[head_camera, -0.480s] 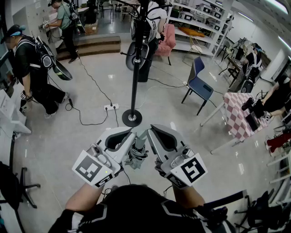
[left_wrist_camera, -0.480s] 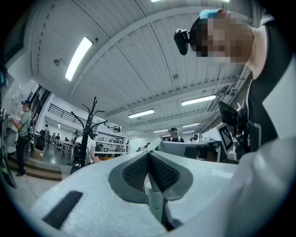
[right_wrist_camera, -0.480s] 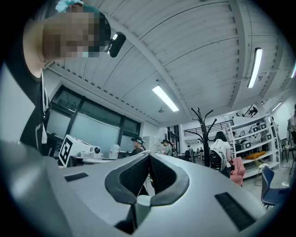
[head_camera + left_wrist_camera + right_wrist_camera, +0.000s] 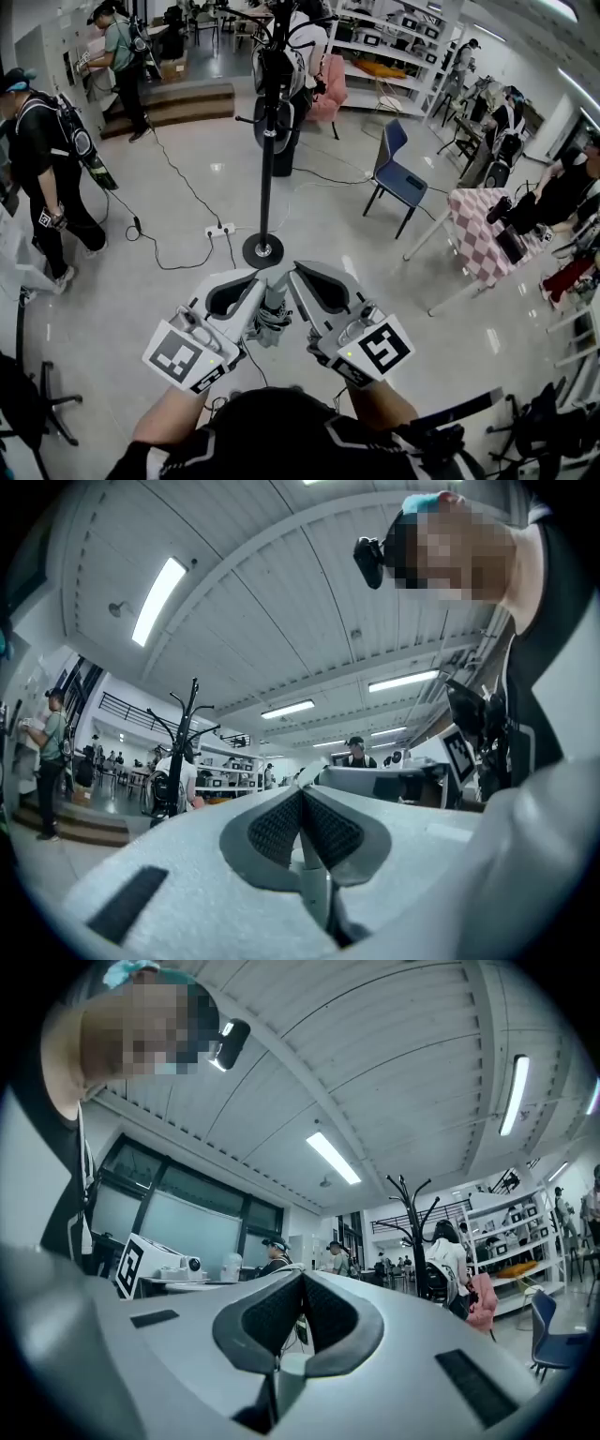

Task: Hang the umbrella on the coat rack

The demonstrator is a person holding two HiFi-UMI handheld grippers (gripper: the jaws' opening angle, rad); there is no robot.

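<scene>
A folded grey umbrella (image 4: 270,321) hangs in the air between my two grippers, low in the head view. My left gripper (image 4: 261,284) and right gripper (image 4: 298,278) meet tip to tip at its top end, both with jaws closed on it. In the left gripper view my left gripper (image 4: 302,803) has its ribbed pads pressed together, and my right gripper (image 4: 302,1288) looks the same in its own view. The black coat rack (image 4: 266,150) stands straight ahead on a round base (image 4: 262,251). Its hooked top shows against the ceiling as the coat rack (image 4: 190,726) and the coat rack (image 4: 411,1232).
A power strip (image 4: 222,228) and black cables lie on the floor left of the rack's base. A blue chair (image 4: 398,178) and a checked table (image 4: 478,234) stand to the right. A person in black (image 4: 42,159) walks at the left; another person (image 4: 291,56) stands behind the rack.
Both grippers and the umbrella have come a little closer to the rack, which now stands slightly further left. The person at the left has moved further left.
</scene>
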